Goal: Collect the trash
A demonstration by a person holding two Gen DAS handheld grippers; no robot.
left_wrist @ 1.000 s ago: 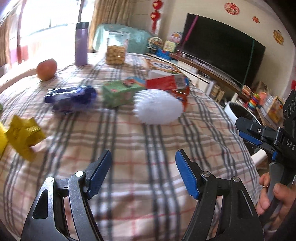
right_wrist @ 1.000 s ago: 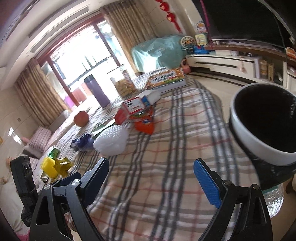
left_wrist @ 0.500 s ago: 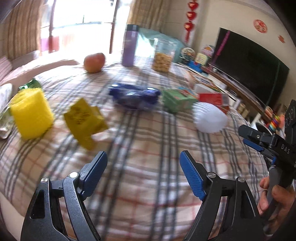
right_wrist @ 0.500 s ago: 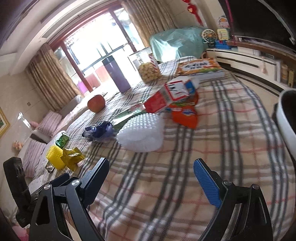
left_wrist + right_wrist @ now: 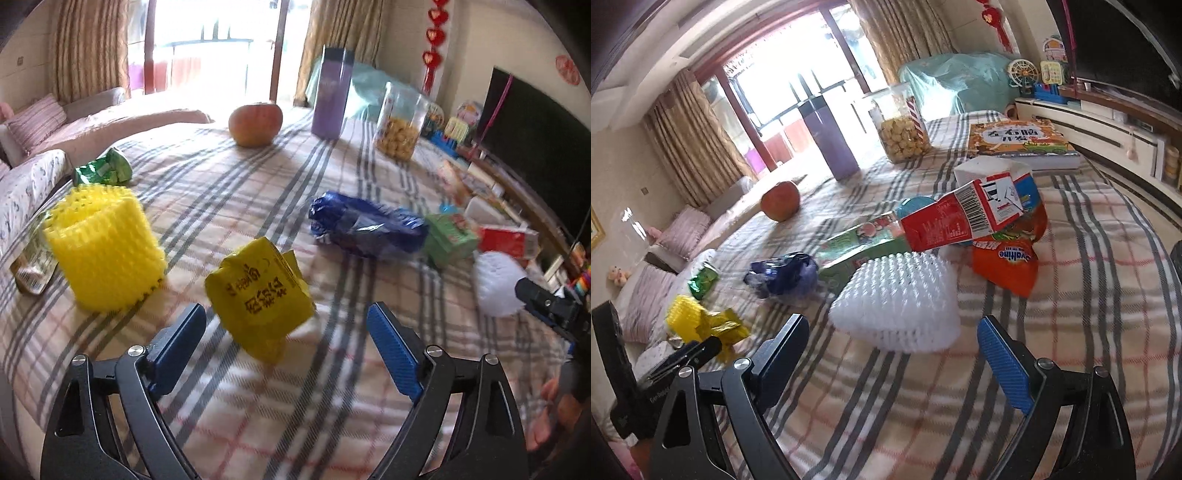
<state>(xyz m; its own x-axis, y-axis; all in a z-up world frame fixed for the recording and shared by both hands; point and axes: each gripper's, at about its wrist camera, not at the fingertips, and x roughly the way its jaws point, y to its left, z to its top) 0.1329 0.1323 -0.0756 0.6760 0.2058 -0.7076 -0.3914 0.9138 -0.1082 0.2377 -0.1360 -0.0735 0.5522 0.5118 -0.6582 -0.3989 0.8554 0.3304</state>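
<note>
While the left gripper [image 5: 286, 332] points down at the plaid-covered surface [image 5: 236, 413], its fingers [image 5: 391, 350] stand wide apart, having just been opening, and clamp nothing. A crumpled yellow packet [image 5: 258, 291] lies on the cloth just ahead of the tips, roughly centred between them and nearer the left finger, not touching either. A yellow foam net [image 5: 103, 251] stands to its left, a blue wrapper [image 5: 365, 225] farther off to the right. The right gripper [image 5: 894, 347] also has its fingers [image 5: 1003, 363] apart and empty; a white foam net [image 5: 897, 302] lies just ahead, between them.
</note>
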